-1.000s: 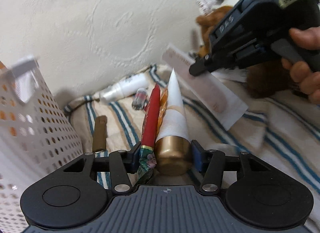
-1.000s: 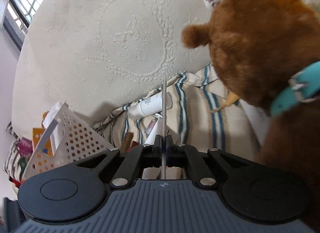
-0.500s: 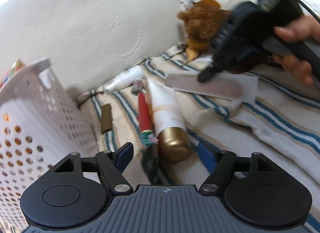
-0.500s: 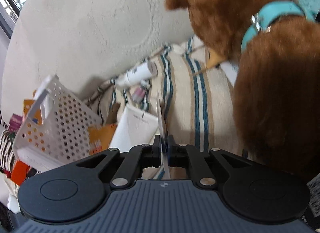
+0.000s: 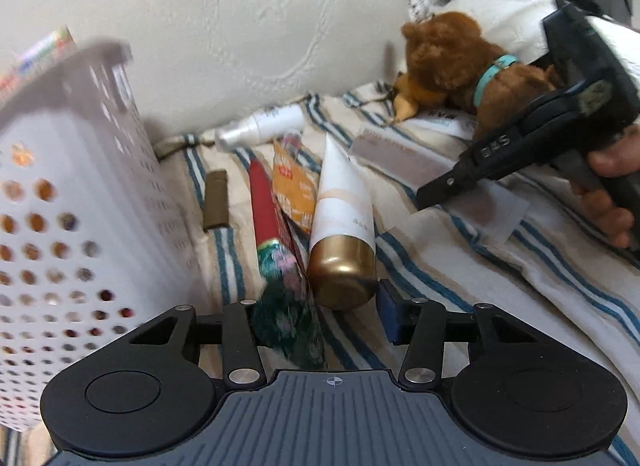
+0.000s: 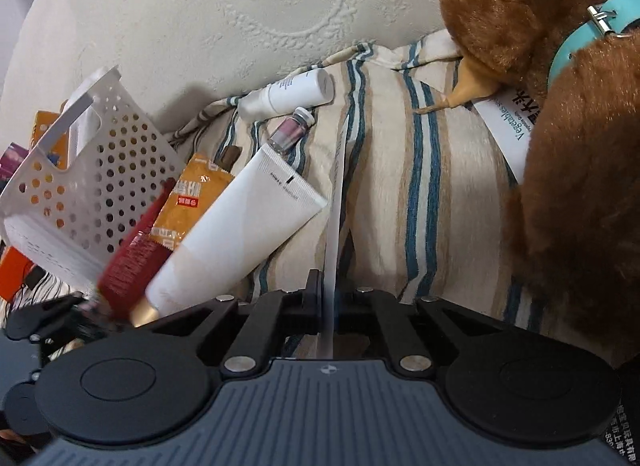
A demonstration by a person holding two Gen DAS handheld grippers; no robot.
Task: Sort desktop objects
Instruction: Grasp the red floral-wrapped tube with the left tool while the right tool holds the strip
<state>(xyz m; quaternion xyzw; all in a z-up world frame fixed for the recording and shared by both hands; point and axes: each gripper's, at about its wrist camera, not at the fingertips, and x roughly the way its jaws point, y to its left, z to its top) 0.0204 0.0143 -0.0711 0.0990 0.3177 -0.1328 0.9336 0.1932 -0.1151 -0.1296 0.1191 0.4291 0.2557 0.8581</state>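
The left claw (image 5: 316,318) hangs released around a white gold-capped tube (image 5: 340,217) and red foil packet (image 5: 268,221) beside the perforated white basket (image 5: 72,205), while the right claw (image 6: 328,306) pinches a thin flat sachet (image 6: 335,201); closing squarely on both would likely grip best.

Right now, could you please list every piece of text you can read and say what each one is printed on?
"Vegetables": white tag under the plush dog; the rest is hidden.
"DAS": body of the right tool.
Orange sachet, white tube, white bottle, flat packet in the right tool: print too small or blurred.
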